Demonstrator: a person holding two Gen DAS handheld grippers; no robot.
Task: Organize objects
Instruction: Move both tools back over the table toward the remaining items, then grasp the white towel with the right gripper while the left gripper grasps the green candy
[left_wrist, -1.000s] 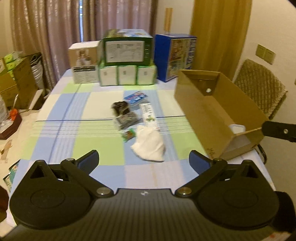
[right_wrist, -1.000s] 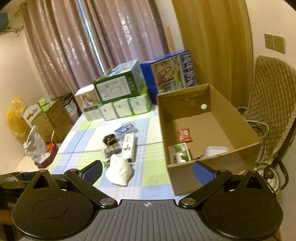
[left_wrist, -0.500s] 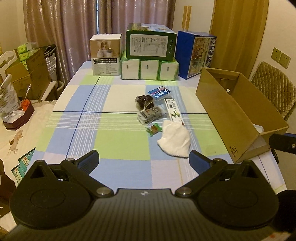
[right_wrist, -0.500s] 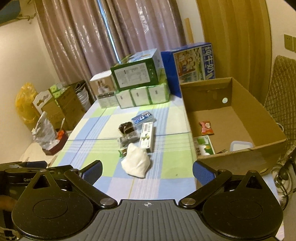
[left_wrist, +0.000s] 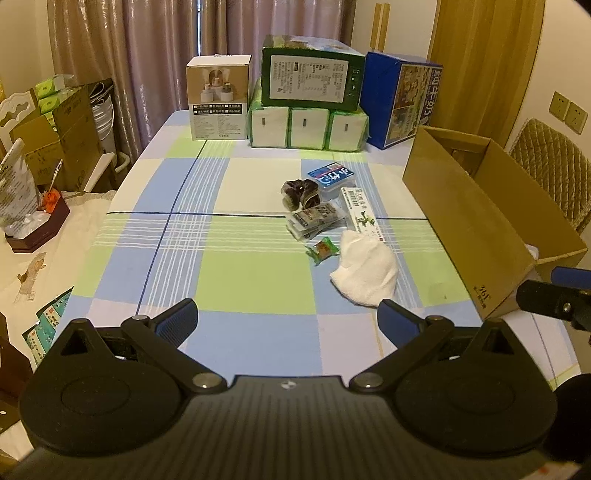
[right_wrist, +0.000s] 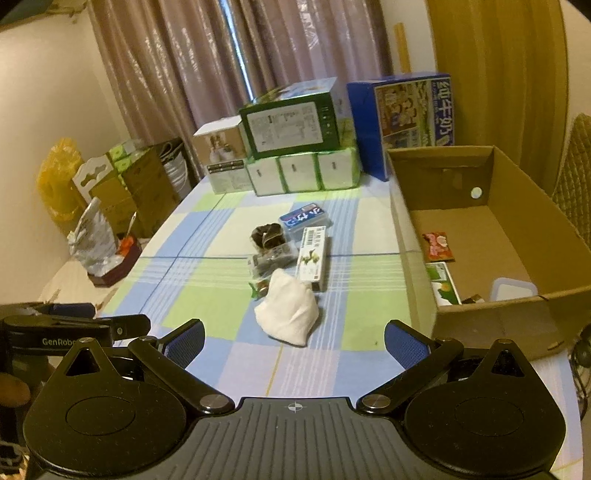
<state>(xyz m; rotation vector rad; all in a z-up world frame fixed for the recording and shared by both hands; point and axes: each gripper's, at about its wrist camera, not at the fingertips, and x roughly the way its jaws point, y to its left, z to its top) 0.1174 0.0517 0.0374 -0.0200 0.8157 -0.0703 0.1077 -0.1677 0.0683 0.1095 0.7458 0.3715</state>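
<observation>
A table under a checked cloth (left_wrist: 236, 269) of blue, green and cream squares carries everything. Along its far edge stand a white carton (left_wrist: 218, 96), a row of three green-and-white packs (left_wrist: 308, 127) with a dark green box on top, and a blue carton (left_wrist: 400, 98) at the right. On the right side sits an open cardboard box (right_wrist: 491, 236). Near the middle lies a small cluster — a blue packet (left_wrist: 331, 176), a dark scrunchie-like bundle (left_wrist: 300, 192), a clear packet with dark contents (left_wrist: 314, 218), a long white box (right_wrist: 312, 256), a small green wrapped sweet (left_wrist: 322, 250), possibly a candy — and, nearest, a white cloth bundle (left_wrist: 365, 271).
</observation>
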